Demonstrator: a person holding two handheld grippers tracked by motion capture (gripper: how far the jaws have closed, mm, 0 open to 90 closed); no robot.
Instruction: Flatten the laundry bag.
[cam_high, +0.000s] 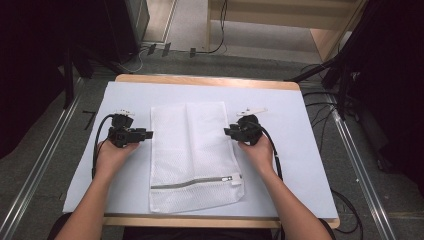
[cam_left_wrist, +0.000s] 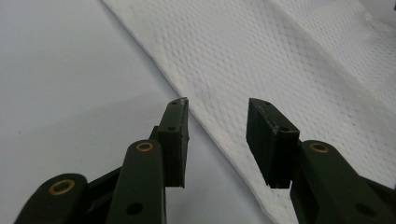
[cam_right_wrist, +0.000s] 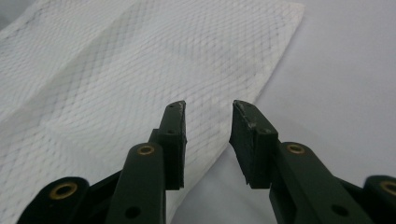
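Observation:
A white mesh laundry bag (cam_high: 192, 152) lies flat in the middle of the table, with its grey zipper (cam_high: 196, 182) near the front end. My left gripper (cam_high: 148, 134) rests at the bag's left edge, open, jaws straddling that edge (cam_left_wrist: 205, 123) just above the cloth. My right gripper (cam_high: 227, 132) sits at the bag's right edge, open too, with the mesh (cam_right_wrist: 140, 79) and its edge between and below the jaws. Neither gripper holds anything.
A pale sheet (cam_high: 300, 150) covers the wooden table (cam_high: 210, 80). Bare sheet lies left and right of the bag. Cables (cam_high: 272, 150) trail from both grippers. Dark stands and metal rails flank the table on the floor.

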